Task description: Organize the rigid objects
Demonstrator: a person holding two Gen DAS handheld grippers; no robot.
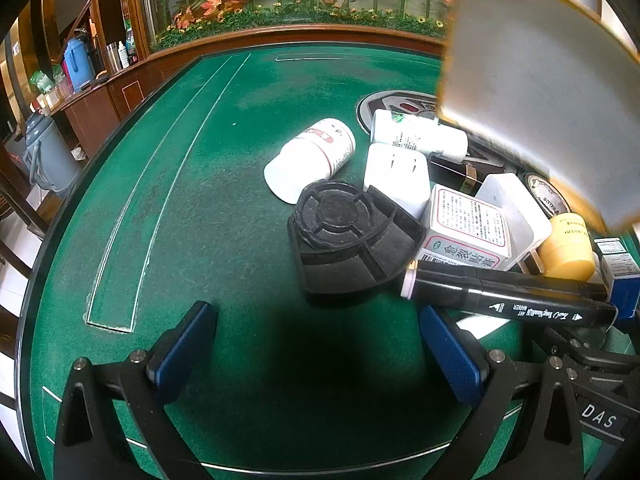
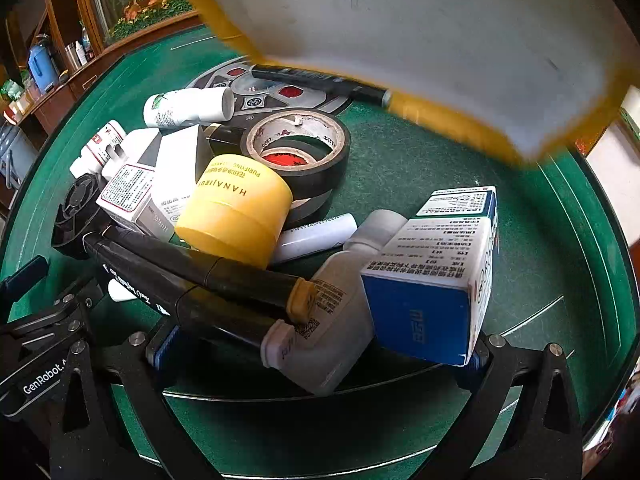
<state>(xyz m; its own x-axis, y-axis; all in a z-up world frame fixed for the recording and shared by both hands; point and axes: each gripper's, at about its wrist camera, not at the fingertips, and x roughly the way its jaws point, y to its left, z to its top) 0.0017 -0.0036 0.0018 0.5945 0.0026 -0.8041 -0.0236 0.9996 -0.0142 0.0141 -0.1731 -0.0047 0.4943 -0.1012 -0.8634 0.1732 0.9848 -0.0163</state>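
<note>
Left gripper hangs low over the green felt table, jaws spread wide w/ nothing btwn the blue pads; bare felt lies under them. Just ahead & slightly right sits a black round-topped plastic piece, and behind it a white pill bottle lies on its side, cap toward the camera. Right of that the pile starts: a white plug adapter, a second white bottle lying behind it, a small white carton w/ red-framed print, and a black marker lying across the front, its pale end touching the black piece. In the right wrist view a yellow jar lies tipped on its side mid-pile, touching a black tape roll behind it; a white tube lies just right of the jar. Right gripper is also spread apart, not clamping; a white bottle w/ printed label and a blue-and-white carton lie btwn/over its fingers, carton leaning on the bottle; contact w/ the pads can't be made out. Another dark marker rests at the back near a round grey control panel set in the table. A blurred white-and-yellow sheet-like object fills the upper right of both views; can't tell what it is.
</note>
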